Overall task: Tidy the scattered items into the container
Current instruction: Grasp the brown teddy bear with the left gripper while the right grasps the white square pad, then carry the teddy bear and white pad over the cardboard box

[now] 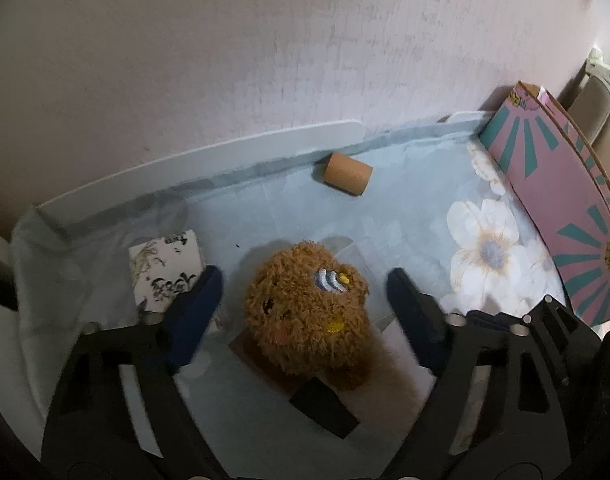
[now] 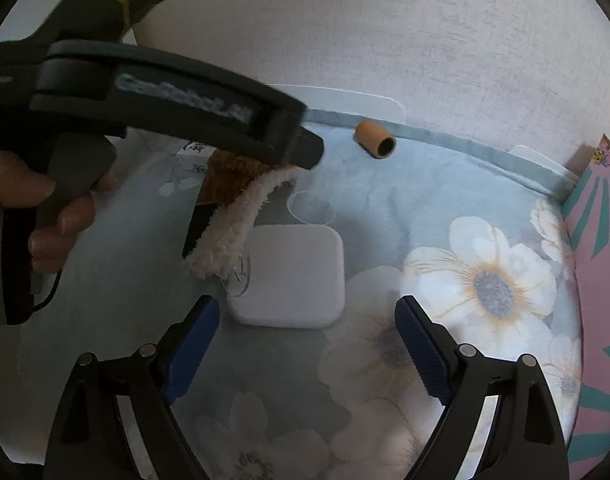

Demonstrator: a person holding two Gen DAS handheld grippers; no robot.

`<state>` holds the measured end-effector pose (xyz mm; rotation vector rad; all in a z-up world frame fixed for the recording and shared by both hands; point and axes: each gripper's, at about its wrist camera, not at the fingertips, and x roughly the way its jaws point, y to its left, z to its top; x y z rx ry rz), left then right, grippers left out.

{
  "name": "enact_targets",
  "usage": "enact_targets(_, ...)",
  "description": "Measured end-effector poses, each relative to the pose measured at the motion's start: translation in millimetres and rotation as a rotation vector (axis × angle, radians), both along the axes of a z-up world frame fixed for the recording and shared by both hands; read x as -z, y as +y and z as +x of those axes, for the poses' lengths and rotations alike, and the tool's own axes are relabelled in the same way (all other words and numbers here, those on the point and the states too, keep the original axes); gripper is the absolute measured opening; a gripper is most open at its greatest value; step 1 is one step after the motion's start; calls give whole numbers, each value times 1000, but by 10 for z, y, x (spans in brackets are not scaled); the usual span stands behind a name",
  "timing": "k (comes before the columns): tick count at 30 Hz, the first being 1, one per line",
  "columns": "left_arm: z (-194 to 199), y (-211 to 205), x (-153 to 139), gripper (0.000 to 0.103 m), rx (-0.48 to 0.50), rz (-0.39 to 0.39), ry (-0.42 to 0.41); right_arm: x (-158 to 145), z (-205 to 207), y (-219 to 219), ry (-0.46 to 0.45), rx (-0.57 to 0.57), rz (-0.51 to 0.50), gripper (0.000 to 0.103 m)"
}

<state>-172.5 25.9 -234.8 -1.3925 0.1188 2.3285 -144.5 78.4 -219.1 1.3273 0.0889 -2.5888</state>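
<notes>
Left gripper (image 1: pixel 305 292) fingers wide, astride plush toy (image 1: pixel 305 312) at frame centre, not pressing; right gripper (image 2: pixel 307 340) fingers wide, white square pad (image 2: pixel 293 276) just ahead.

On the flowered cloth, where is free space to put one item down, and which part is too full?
Free: the pale blue cloth between the brown cardboard tube and the pink-and-teal sunburst box, around the big white printed flower. Crowded: the left side, where the fuzzy brown plush toy, the ink-patterned white tile and the white rounded square pad lie close together.
</notes>
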Motion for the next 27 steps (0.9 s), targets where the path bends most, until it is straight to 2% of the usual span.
enact_targets(2, 8, -22, 9, 67, 13, 39, 1, 12, -18, -20, 7, -3, 4, 87)
enact_targets(3, 8, -26, 5, 60, 19, 46, 4, 27, -41, -30, 7, -1, 9, 87)
enact_targets(4, 10, -27, -5, 56, 25, 51, 10, 37, -60, -36, 7, -1, 12, 87)
enact_targets(5, 13, -24, -11, 46, 26, 51, 14, 36, -69, -44, 12, -1, 22, 87)
enact_targets(6, 7, -26, -8, 43, 23, 36, 15, 42, -94, -58, 14, -4, 40, 86)
enact_targets(7, 1, -39, 6, 42, 23, 38, 7, 42, -102, -67, 19, -8, 51, 83)
enact_targets(9, 4, -83, 9, 40, 10, 62, 5, 16, -118, -72, 34, -24, 48, 65)
enact_targets(11, 3, -105, 8, 38, 0, 73, 4, -5, -130, -80, 37, -34, 50, 59)
enact_targets(16, 43, -175, -115, 37, -24, 106, 17, -54, -113, -20, 39, -31, 41, 59)
enact_targets(20, 75, -217, -329, 37, -64, 147, 30, -196, -58, 21, 67, -57, 45, 59)
enact_targets(27, 156, -264, -1023, 37, -126, 216, 105, -614, 53, 249, 117, -72, 29, 59)
